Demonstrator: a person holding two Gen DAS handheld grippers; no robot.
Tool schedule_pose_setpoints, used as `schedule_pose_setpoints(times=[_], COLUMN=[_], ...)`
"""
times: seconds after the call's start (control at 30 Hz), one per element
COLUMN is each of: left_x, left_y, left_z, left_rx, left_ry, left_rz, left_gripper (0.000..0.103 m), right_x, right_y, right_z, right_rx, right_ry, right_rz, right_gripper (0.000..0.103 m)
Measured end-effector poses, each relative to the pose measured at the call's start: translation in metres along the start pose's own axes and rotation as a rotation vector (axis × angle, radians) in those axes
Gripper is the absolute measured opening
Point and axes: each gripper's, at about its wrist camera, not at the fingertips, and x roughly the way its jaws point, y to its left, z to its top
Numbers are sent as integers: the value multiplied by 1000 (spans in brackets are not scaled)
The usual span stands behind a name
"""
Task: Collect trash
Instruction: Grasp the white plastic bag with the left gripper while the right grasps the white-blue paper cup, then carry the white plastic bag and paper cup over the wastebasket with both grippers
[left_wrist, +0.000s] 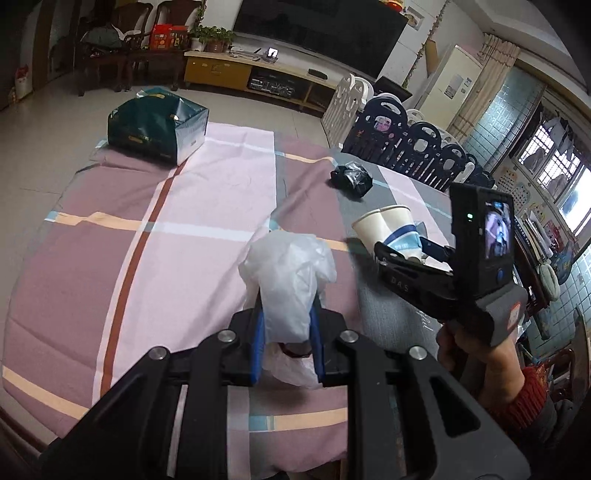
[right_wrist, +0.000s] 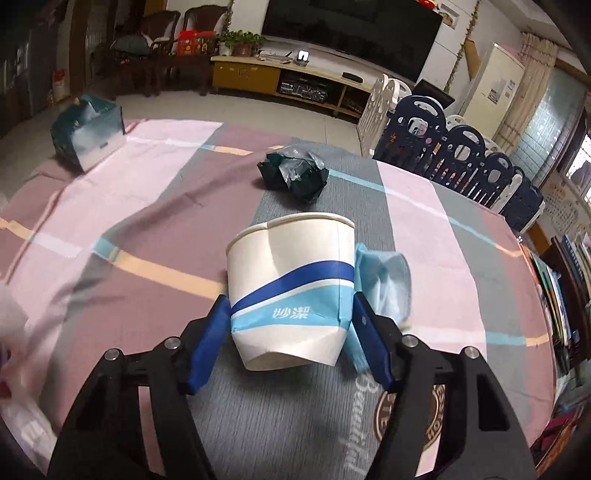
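- left hand-held gripper: blue pads clamped on a crumpled white plastic bag, which bulges up and forward from between the fingers, held over the striped cloth of the counter.
- right hand-held gripper: blue pads pressed against both sides of a dented white paper cup with blue bands; cup gripped low on its body, open rim pointing away, off the cloth.
- crumpled light-blue piece just beside the cup's right side, touching the right pad.
- crumpled dark plastic bag lies on the counter beyond the cup, well apart.
- dark green box-shaped bag stands at the far left corner of the counter.
- left wrist view: right gripper with the cup sits to the right of the white bag, near it.
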Motion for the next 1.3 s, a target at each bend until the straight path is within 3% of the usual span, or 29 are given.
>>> schedule_pose_setpoints(times=[0.23,0.4,0.87,1.3], left_x=[-31,-56,-122,-174], left_y=[-11,-27,-91,-160], left_z=[-2,-5,-24,-59], left_rx=[65,112,248,372], left_ry=[-47,-90,-177,-218], left_rz=[107,138,88,-16], left_gripper=[22,22,22,22], right_x=[-53,-92,-208,-294], right_y=[1,-10,-63,-110], right_z=[-29,-53,-95,-150], right_rx=[80,171,321,397], right_ry=[0,-13,-148,-241], right_rz=[96,137,116,44], right_gripper=[66,66,66,66])
